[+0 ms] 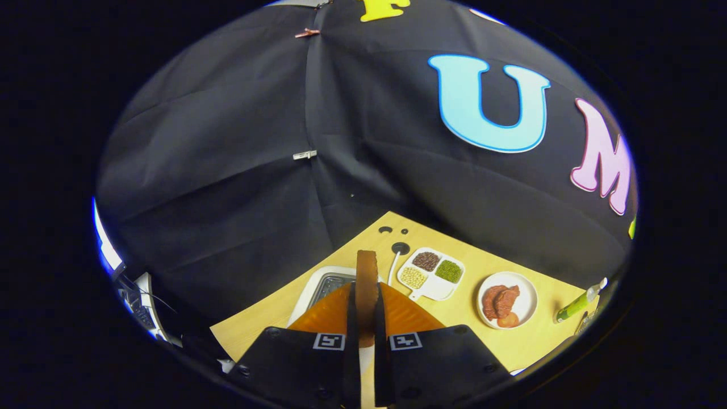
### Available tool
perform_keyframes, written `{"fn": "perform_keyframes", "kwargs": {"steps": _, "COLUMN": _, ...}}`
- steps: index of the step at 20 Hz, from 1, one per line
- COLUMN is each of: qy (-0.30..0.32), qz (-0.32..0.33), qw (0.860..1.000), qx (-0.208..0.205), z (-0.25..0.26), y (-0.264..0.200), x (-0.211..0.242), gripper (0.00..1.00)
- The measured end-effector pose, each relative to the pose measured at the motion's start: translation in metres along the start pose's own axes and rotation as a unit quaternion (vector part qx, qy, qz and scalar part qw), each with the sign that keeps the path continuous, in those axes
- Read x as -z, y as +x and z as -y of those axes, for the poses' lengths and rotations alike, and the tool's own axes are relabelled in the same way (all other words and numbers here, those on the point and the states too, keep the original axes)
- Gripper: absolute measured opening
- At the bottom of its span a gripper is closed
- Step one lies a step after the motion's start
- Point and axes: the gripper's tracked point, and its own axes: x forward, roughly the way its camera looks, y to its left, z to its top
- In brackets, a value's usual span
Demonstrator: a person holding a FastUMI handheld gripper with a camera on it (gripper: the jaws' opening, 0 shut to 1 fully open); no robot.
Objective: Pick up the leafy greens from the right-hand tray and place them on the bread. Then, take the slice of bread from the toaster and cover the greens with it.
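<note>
With the slice of bread point(367, 284) pinched upright between your fingers point(366, 326), which are closed almost together on its two faces, you look to be in the second half of the task: the slice reads as lifted and carried edge-on, high in the lower middle of the frame. Just behind it, a pale grey tray or appliance point(318, 287) peeks out lower left of centre; whether that is the toaster is hard to say, since the fingers cover most of it. To the right on the wooden surface point(528, 341) sit a white divided dish point(433, 272) of grains and beans, then a white plate point(507, 299) with reddish-brown pieces, then a green-bodied bottle point(579, 304) lying at the lower right rim.

Your next move calls for finding the bread with the greens and lowering the slice flat over it. That target is not something you can make out here; the greens are likewise not discernible. The gripper's body hides the near surface, so tilt down before you commit.
</note>
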Motion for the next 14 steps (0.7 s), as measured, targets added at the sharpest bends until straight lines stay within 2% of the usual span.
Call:
{"fn": "perform_keyframes", "kwargs": {"steps": 8, "qy": 0.043, "qz": 0.03, "qw": 0.998, "qx": 0.037, "z": 0.066, "y": -0.054, "x": -0.007, "gripper": 0.14}}
{"fn": "perform_keyframes", "kwargs": {"steps": 14, "qy": 0.08, "qz": -0.011, "qw": 0.995, "qx": 0.054, "z": 0.103, "y": -0.062, "x": 0.057, "gripper": 0.14}}
